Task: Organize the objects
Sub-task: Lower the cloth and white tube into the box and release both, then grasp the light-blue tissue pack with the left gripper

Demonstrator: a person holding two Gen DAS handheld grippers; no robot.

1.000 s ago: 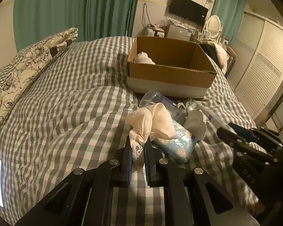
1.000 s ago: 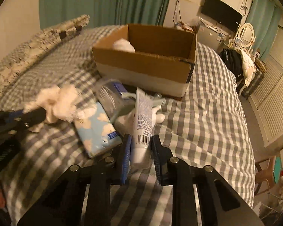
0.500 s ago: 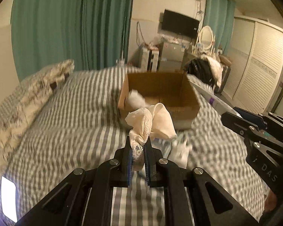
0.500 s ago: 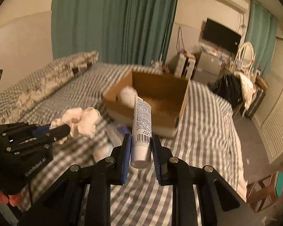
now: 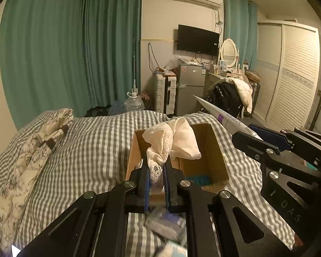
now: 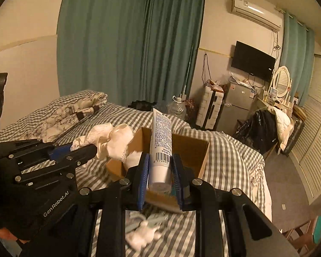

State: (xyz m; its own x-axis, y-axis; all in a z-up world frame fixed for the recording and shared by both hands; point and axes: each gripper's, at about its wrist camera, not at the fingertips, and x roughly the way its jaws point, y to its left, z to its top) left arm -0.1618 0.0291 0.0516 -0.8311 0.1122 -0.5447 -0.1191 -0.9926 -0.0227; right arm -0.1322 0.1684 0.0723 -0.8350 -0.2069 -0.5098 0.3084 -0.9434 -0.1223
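The left gripper (image 5: 155, 174) is closed on a cream lace cloth (image 5: 173, 141), the right gripper (image 6: 159, 172) on a white tube (image 6: 161, 147). Both hold their things above the bed, just before the cardboard box (image 5: 214, 150), probably to drop them inside.

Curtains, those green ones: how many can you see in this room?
2. A wide green curtain hangs behind the bed, and a narrower one hangs by the TV. Others may be hidden.
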